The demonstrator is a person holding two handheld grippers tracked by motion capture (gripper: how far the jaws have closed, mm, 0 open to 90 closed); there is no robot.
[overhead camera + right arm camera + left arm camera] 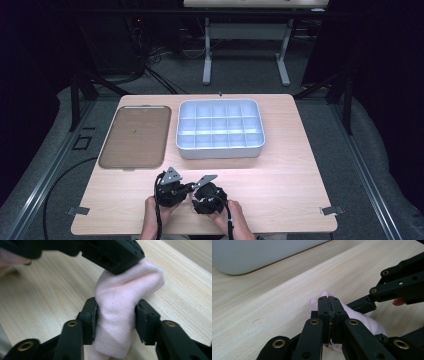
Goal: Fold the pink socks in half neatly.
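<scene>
Left gripper [328, 302] has its fingers pinched tight on the pink cloth [120, 315], low over the worktop [280, 195] (near edge). Right gripper [116, 315] fingers squeeze the same bundle

L gripper [186, 187]: jaws pressed together, pinching | R gripper [194, 189]: jaws clamped | tips met, both hands low

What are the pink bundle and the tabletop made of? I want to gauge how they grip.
The pink bundle looks like soft knit fabric, matte: fine ribbing shows, and it folds and bulges between the right claw. The tabletop looks like light wood or wood-look laminate, smooth with a low sheen; streaky grain shows, but real or printed is unclear.
</scene>
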